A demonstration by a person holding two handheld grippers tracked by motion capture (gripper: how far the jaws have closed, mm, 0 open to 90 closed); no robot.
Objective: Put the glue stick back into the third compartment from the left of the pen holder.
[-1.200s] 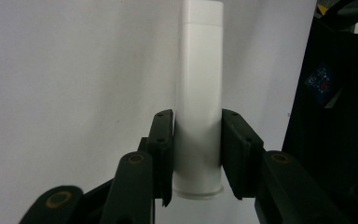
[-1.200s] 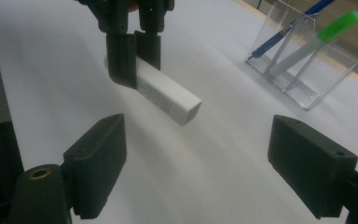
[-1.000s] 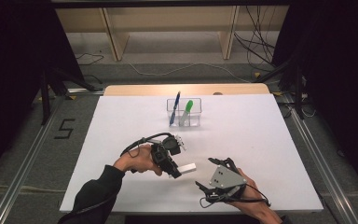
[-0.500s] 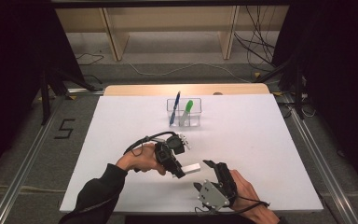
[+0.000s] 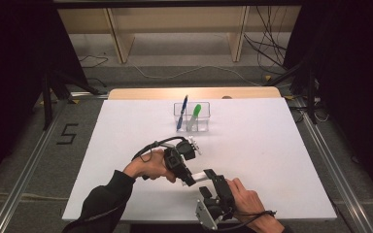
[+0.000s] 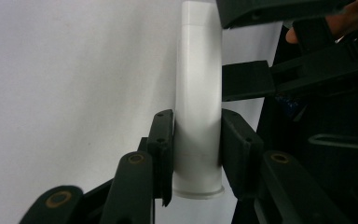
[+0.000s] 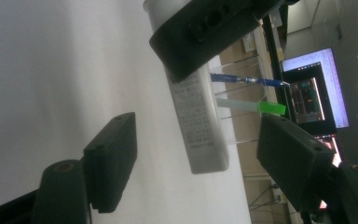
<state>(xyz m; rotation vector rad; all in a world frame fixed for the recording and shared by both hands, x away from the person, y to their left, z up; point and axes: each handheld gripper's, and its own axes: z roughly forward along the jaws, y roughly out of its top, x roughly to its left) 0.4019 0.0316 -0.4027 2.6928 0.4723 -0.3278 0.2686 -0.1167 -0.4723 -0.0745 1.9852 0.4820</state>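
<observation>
White tube (image 5: pixel 200 175) lies level, pointing right from left claw (image 5: pixel 188 178).

Table: white top (image 5: pixel 272 145), centre frame, pale wood strip at far edge | Floor: grey, cables (image 5: pixel 267 48) upper right, "5" mark (image 5: pixel 67 134) left | Furniture: light wooden frame (image 5: pixel 175 29) top | Sides: black drapes | Rails: metal, both flanks

High view looks down from afar; both close tool views share the white tube (image 6: pixel 198 107).
</observation>
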